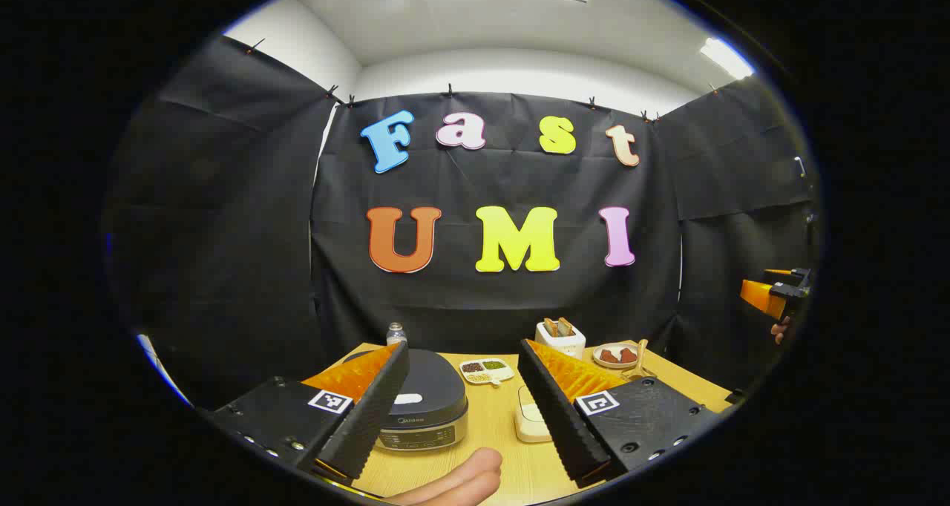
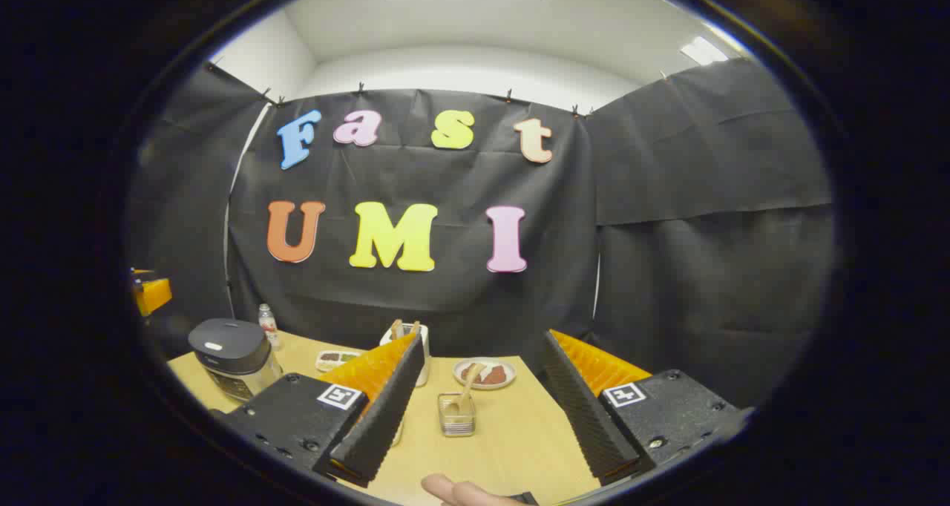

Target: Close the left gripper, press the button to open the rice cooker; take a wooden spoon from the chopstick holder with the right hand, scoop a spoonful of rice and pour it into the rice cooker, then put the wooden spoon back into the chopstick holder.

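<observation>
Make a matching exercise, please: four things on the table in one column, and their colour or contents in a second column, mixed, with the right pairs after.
Things:
1. rice cooker
2. small plate
3. chopstick holder
4. divided dish

Descriptions:
A. white, wooden handles stick out of the top
B. three compartments of differently coloured grains
C. dark lid, shut
D. round, holds something reddish-brown

Pairs: 1-C, 2-D, 3-A, 4-B

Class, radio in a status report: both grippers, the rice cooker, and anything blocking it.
Left gripper open, right gripper open, both empty above the table. Dark round rice cooker lid shut. Nothing blocking its white button.
</observation>
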`<state>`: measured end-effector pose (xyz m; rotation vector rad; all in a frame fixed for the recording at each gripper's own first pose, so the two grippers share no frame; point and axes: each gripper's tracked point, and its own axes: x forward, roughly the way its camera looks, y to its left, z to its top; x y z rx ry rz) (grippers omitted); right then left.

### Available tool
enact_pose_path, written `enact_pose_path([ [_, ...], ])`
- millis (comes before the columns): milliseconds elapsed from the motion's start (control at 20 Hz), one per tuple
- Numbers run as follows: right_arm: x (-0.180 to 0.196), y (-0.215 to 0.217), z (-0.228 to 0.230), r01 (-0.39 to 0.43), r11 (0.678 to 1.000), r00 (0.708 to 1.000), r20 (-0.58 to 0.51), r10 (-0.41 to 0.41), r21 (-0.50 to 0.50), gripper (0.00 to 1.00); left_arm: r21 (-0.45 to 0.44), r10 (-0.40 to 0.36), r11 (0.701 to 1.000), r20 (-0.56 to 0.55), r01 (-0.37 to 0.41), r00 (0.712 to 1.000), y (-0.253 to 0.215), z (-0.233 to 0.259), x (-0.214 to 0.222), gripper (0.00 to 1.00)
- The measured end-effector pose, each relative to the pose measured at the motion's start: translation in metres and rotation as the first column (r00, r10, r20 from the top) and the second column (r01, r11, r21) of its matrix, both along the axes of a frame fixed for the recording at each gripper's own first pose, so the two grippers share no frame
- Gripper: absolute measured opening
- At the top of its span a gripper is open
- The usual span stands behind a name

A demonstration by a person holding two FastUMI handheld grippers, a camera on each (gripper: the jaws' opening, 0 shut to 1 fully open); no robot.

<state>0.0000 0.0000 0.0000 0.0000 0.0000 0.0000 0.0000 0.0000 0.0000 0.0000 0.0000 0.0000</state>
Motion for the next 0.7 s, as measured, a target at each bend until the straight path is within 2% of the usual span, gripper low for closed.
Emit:
enact_pose_path([
  [150, -0.006, -0.002, 0.004, -0.001, 1.0, 1.0, 0.01, 0.001, -0.003, 1.0, 0.001, 0.011, 1.0, -0.01, -0.011, 1.0, -0.001, 0.001, 0.004, 0.94],
  [200, -0.008, -0.004, 0.006, 0.0, 1.0, 1.0, 0.017, 0.0, -0.005, 0.96, -0.006, 0.012, 1.0, -0.014, -0.012, 1.0, 0.0, 0.001, 0.004, 0.94],
  [300, -0.009, -0.008, 0.012, 0.007, 1.0, 0.999, 0.033, -0.007, -0.009, 0.96, -0.02, 0.013, 1.0, -0.02, -0.013, 1.0, 0.0, 0.003, 0.004, 0.94],
  [350, -0.009, -0.009, 0.014, 0.012, 1.0, 0.999, 0.039, -0.012, -0.012, 1.0, -0.021, 0.014, 1.0, -0.022, -0.015, 1.0, 0.003, 0.004, 0.006, 0.94],
  [400, -0.009, -0.01, 0.014, 0.016, 1.0, 0.999, 0.043, -0.015, -0.013, 0.96, -0.022, 0.015, 1.0, -0.024, -0.016, 1.0, 0.003, 0.004, 0.006, 0.94],
  [450, -0.009, -0.009, 0.014, 0.015, 1.0, 0.999, 0.042, -0.015, -0.011, 1.0, -0.023, 0.011, 1.0, -0.028, -0.012, 1.0, 0.0, 0.003, 0.005, 0.94],
  [500, -0.008, -0.008, 0.012, 0.011, 1.0, 0.999, 0.037, -0.011, -0.007, 0.96, -0.021, 0.004, 1.0, -0.032, -0.005, 0.999, -0.003, 0.003, 0.006, 0.94],
  [600, -0.008, -0.005, 0.01, 0.0, 1.0, 1.0, 0.03, 0.0, 0.003, 0.98, -0.021, -0.022, 1.0, -0.032, 0.022, 0.999, -0.008, 0.003, 0.004, 0.94],
  [700, -0.008, -0.005, 0.01, -0.006, 1.0, 0.999, 0.032, 0.006, 0.007, 1.0, -0.021, -0.016, 1.0, -0.026, 0.015, 1.0, -0.006, 0.007, 0.004, 0.94],
])
